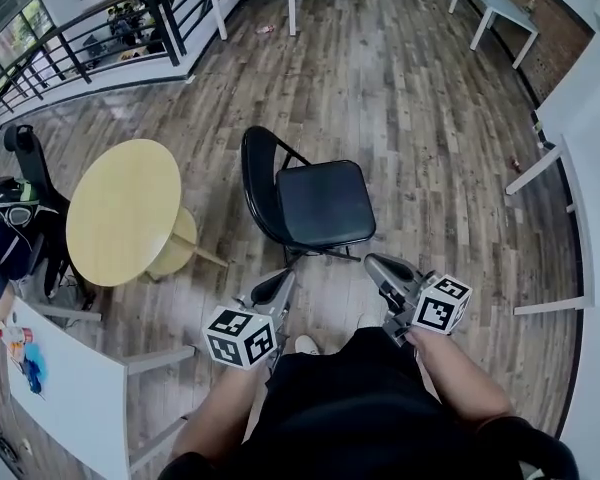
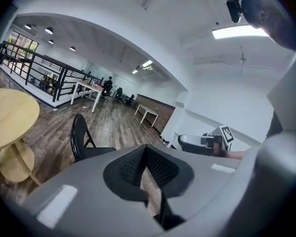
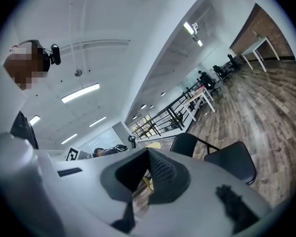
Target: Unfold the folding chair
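The black folding chair [image 1: 320, 206] stands unfolded on the wood floor, its seat flat and its backrest [image 1: 258, 183] on the left side. It also shows in the left gripper view as the chair [image 2: 81, 137] and in the right gripper view as the chair [image 3: 227, 159]. My left gripper [image 1: 285, 280] is held just short of the chair's near edge, its jaws shut and empty [image 2: 147, 152]. My right gripper [image 1: 375, 263] is at the chair's near right corner, apart from it, likewise shut with nothing in it [image 3: 149, 154]. Neither gripper touches the chair.
A round yellow table [image 1: 120, 208] stands left of the chair. A white desk [image 1: 75, 388] is at the near left, white tables [image 1: 570, 98] run along the right wall. A black railing [image 1: 80, 43] borders the far left. An office chair with a helmet [image 1: 15, 203] is at the far left.
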